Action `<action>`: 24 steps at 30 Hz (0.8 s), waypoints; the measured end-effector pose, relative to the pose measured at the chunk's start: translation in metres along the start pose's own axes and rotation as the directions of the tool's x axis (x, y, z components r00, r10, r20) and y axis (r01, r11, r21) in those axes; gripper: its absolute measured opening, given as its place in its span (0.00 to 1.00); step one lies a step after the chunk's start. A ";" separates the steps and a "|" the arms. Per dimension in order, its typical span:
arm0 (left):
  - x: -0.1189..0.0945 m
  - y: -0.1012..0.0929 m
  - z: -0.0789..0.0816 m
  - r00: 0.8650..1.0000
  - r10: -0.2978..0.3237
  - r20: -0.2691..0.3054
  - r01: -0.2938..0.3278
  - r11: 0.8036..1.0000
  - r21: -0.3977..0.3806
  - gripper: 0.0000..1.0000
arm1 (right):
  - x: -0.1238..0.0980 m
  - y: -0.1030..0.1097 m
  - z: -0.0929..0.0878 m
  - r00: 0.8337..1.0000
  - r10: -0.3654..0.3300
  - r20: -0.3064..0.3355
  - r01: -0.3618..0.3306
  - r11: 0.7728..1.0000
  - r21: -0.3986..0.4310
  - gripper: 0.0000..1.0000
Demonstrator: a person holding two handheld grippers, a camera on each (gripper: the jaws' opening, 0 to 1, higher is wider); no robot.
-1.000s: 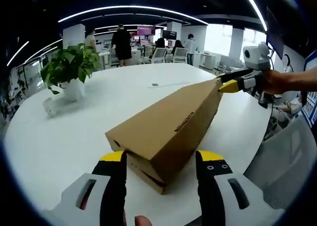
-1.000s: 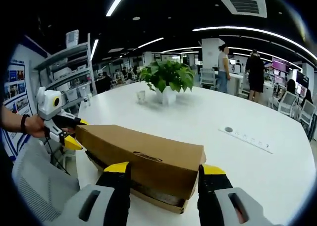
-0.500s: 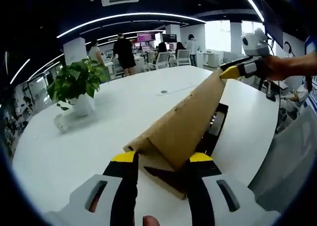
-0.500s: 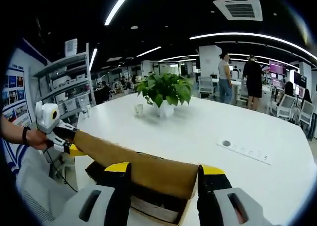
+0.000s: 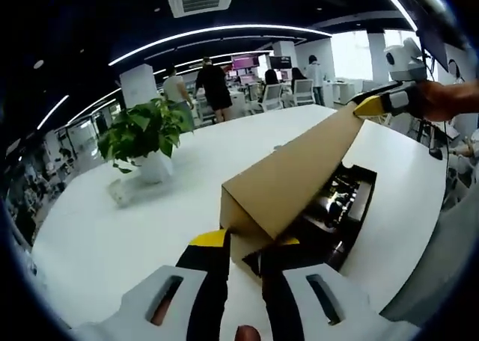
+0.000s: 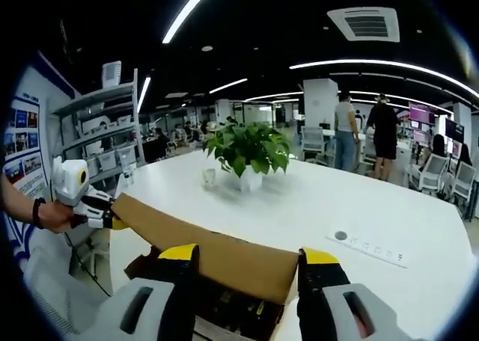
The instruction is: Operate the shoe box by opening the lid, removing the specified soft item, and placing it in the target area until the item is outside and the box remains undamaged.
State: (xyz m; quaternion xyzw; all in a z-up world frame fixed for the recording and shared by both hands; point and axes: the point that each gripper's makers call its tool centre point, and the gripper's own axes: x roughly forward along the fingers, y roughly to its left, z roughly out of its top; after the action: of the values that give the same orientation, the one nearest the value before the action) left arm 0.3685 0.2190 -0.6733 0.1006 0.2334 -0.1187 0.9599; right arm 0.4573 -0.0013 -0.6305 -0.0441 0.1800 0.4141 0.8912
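A brown cardboard shoe box (image 5: 358, 206) lies on the white table (image 5: 127, 229). Its lid (image 5: 299, 173) is raised and tilted, showing dark items (image 5: 329, 203) inside that I cannot make out. My left gripper (image 5: 243, 244) is shut on the lid's near end flap. The right gripper (image 5: 372, 105), held by a hand, grips the lid's far end. In the right gripper view, the lid (image 6: 217, 255) sits squeezed between the jaws of my right gripper (image 6: 247, 260). There the left gripper (image 6: 111, 220) holds the far corner, above the box (image 6: 142, 265).
A potted green plant (image 5: 146, 131) (image 6: 247, 143) stands mid-table beside a small clear cup (image 6: 209, 177). A cable port strip (image 6: 367, 245) is set into the table. Shelves (image 6: 97, 124) and a grey chair (image 5: 449, 244) flank the table's edge. People stand at desks behind.
The lid has come up off the box at both ends and the inside now shows. My left jaws have closed from wide apart onto the lid's end flap.
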 end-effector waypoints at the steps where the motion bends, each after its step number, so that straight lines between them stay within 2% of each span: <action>1: 0.000 0.001 0.000 1.000 0.003 0.000 -0.003 1.000 -0.003 0.11 | 0.000 0.000 0.000 1.000 0.006 0.003 -0.006 1.000 -0.006 0.50; 8: 0.005 0.006 0.004 1.000 0.020 -0.002 -0.020 1.000 -0.003 0.09 | -0.006 0.000 -0.003 0.999 0.048 0.009 -0.047 0.997 -0.062 0.51; 14: 0.009 0.010 0.007 1.000 0.020 -0.003 -0.020 0.999 -0.034 0.08 | -0.008 0.004 -0.005 0.996 0.094 0.007 -0.093 0.991 -0.098 0.55; 20: 0.012 0.013 0.009 1.000 0.017 -0.006 -0.018 0.998 -0.061 0.08 | -0.002 -0.002 -0.006 0.997 0.079 -0.008 -0.079 0.984 -0.157 0.52; 24: 0.013 0.015 0.011 1.000 0.015 -0.008 -0.016 0.997 -0.070 0.08 | 0.003 -0.005 -0.004 0.998 0.070 0.000 -0.069 0.986 -0.154 0.50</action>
State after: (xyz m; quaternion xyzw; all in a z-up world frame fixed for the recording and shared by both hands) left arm 0.3887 0.2278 -0.6682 0.0693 0.2403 -0.1025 0.9628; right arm 0.4617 -0.0038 -0.6356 -0.1053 0.1468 0.4575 0.8707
